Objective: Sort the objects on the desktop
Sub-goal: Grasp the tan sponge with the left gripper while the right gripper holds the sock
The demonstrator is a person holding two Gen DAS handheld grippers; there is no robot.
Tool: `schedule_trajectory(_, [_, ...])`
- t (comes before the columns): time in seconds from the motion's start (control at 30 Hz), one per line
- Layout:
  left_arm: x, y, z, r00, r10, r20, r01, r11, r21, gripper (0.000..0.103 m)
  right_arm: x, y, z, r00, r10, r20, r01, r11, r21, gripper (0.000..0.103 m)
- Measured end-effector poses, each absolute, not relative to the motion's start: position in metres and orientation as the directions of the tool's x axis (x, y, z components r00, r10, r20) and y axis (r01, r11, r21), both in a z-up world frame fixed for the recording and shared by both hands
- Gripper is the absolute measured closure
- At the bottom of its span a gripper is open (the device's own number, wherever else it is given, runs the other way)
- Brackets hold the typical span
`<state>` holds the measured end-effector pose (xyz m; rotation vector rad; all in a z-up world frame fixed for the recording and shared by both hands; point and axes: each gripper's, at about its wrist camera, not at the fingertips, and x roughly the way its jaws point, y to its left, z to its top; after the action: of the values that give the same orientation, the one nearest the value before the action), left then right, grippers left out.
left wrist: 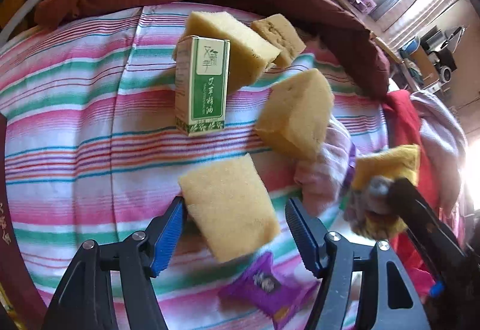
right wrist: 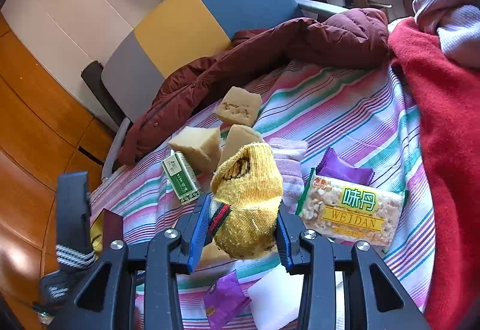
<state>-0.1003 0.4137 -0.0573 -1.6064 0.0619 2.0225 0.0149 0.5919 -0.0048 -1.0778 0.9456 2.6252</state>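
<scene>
In the left wrist view my left gripper [left wrist: 234,228] is open, with a yellow sponge block [left wrist: 229,207] between its blue pads [left wrist: 168,237]; the left pad touches it, the right stands apart. Three more sponge blocks [left wrist: 295,112] and a green box [left wrist: 202,84] lie beyond on the striped cloth [left wrist: 75,120]. In the right wrist view my right gripper [right wrist: 243,228] is shut on a yellow sock [right wrist: 249,204], held above the cloth. The sock also shows at the right of the left wrist view [left wrist: 387,165].
A Weidan snack pack [right wrist: 351,207], purple packets [right wrist: 345,168], a white block [right wrist: 273,297] and a pink cloth [right wrist: 288,162] lie on the striped cloth. A maroon jacket [right wrist: 270,60] lies behind, a red blanket [right wrist: 444,120] at the right. A purple packet [left wrist: 267,285] lies under my left gripper.
</scene>
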Motion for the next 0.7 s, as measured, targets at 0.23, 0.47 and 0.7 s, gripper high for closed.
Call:
schedule_trajectory(0.23, [-0.09, 0.423, -0.072, -0.223, 0.322, -0.92, -0.543, -0.825, -0.157, 0.037, 0.018, 0.597, -0.003, -0.734, -0.068, -0.676, -0.377, -0.786, 0.489, 0.062])
schedule_trajectory(0.47, [-0.071, 0.396, -0.061, -0.312, 0.358, -0.88, -0.591, -0.799, -0.116, 0.047, 0.01, 0.582, -0.001, -0.732, -0.1, -0.674, -0.305, -0.836, 0.456, 0.062])
schedule_trajectory(0.7, [-0.06, 0.336, -0.025, -0.429, 0.37, -0.824, -0.562, -0.824, -0.077, 0.047, 0.005, 0.555, 0.002, -0.726, -0.145, -0.672, -0.201, -0.89, 0.409, 0.062])
